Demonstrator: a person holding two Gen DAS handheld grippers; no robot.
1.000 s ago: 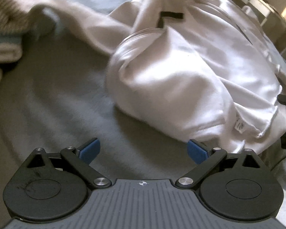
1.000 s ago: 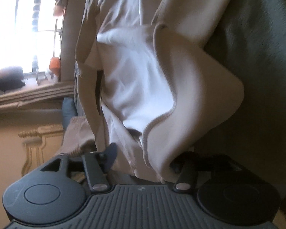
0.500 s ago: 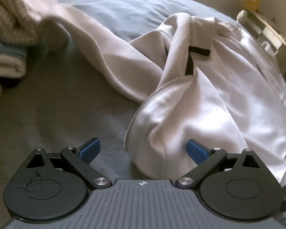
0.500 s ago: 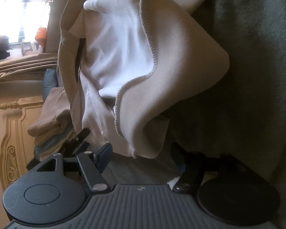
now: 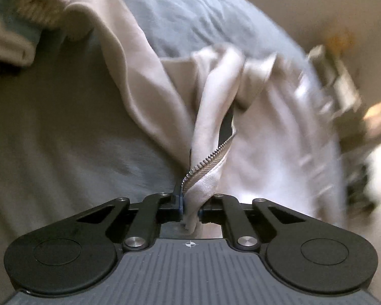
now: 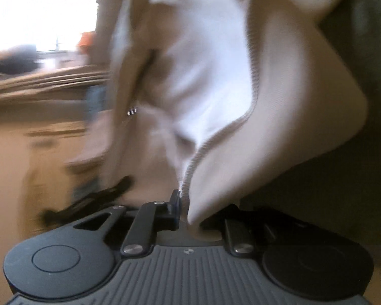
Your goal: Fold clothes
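Counting: one white zip-up garment, two grippers, both clamped on it. Left gripper has its jaws pinched on the zipper edge right at its tips; the garment runs ahead and to its right over the grey bedspread. Right gripper is closed on a ribbed hem, fabric bulging ahead of it. One blurred pile of other clothes lies far ahead-left of the left tool. A bright window sits ahead-left of the right tool.
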